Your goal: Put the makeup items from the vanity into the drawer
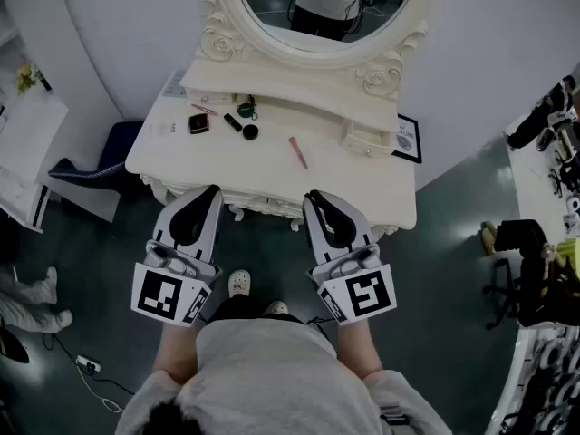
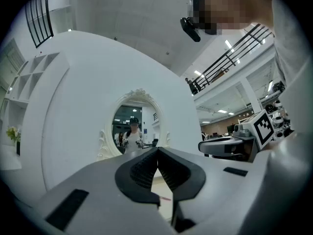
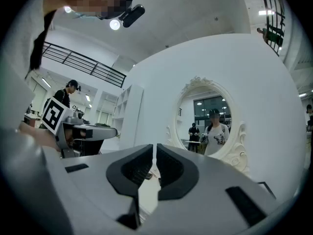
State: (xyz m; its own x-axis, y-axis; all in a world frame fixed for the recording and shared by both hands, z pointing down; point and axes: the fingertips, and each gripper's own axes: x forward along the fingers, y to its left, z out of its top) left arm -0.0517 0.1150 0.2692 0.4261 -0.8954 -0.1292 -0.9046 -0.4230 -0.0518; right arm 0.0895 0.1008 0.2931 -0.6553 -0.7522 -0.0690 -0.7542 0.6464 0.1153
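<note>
- Left gripper is held just before the front edge of the vanity, left of the middle. Its jaws are closed, the tips touch each other and nothing is between them.
- Right gripper is held before the same front edge, right of the middle. Its jaws are together except for a thin slit, and they hold nothing.
- Both grippers point toward the mirror and are well apart from every item on the top.
- A black compact lies on the left part of the top, nearer to the back edge than to the front.
- Just to its right lie a black lipstick tube and a small round black pot, close to each other.
- A green item is behind these two, near the raised back shelf; what it is I cannot tell.
- A thin pink stick lies behind the compact.
- A pink pencil lies alone and aslant near the middle of the top.
- A small drawer box stands toward the back right corner, and a framed card leans at the right edge beside it.
- In both gripper views the oval mirror reflects a person who holds the grippers.
</note>
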